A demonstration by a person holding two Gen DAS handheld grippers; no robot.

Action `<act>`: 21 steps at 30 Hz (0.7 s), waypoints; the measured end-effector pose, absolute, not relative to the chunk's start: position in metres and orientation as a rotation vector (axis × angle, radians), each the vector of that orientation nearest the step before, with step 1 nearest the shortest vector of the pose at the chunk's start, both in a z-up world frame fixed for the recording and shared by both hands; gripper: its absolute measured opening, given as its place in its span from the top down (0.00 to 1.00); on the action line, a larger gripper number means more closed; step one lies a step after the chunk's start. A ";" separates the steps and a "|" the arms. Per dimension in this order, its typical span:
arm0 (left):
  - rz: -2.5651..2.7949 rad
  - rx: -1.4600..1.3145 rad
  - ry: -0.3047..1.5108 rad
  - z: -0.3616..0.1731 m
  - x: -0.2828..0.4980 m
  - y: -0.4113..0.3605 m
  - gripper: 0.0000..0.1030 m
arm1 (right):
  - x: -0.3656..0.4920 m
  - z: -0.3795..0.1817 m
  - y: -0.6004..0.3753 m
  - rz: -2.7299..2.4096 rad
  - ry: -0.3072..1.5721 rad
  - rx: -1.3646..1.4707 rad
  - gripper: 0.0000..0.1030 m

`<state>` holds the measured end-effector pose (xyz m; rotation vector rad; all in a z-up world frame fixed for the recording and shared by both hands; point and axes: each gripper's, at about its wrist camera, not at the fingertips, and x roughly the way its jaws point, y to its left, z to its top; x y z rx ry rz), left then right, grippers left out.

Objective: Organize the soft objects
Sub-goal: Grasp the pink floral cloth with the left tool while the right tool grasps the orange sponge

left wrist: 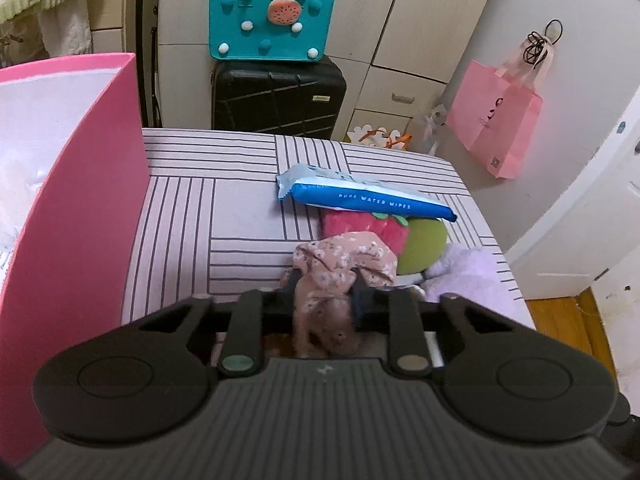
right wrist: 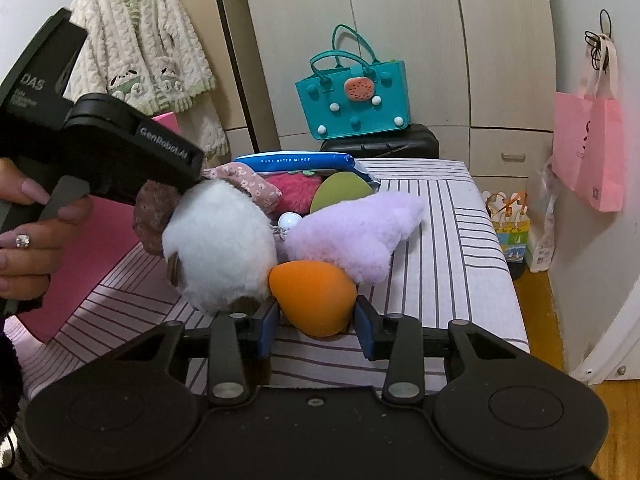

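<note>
My left gripper (left wrist: 326, 282) is shut on the pink floral cloth (left wrist: 340, 260) of a white plush toy (right wrist: 220, 240) on the striped bed. In the right wrist view a hand (right wrist: 36, 236) holds that tool's black body (right wrist: 120, 140), whose tips are hidden behind the toy. My right gripper (right wrist: 316, 322) has its blue pads (right wrist: 269, 322) pressed on both sides of an orange egg-shaped sponge (right wrist: 312, 300) at the near end of the pile. Behind lie a lilac plush (right wrist: 356, 232), a green sponge (right wrist: 340, 192), a pink fuzzy strawberry (right wrist: 292, 190) and a blue wipes pack (left wrist: 360, 194).
A pink box (left wrist: 80, 200) stands open at the left of the striped bed (left wrist: 220, 216). A black suitcase (left wrist: 276, 96) with a teal felt bag (left wrist: 272, 20) stands behind the bed. A pink paper bag (left wrist: 496, 120) hangs on the right wall. Wooden floor (left wrist: 568, 320) lies past the bed's right edge.
</note>
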<state>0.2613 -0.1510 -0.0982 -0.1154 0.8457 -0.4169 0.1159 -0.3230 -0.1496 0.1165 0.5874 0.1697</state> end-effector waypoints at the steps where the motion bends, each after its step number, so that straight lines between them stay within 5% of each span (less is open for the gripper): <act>1: -0.420 -0.120 0.842 -0.098 0.261 -0.150 0.88 | 0.116 -0.149 -0.323 0.169 0.587 0.117 0.57; 21: -0.440 0.013 0.720 -0.069 0.204 -0.138 0.90 | 0.092 -0.133 -0.318 0.145 0.620 0.081 0.58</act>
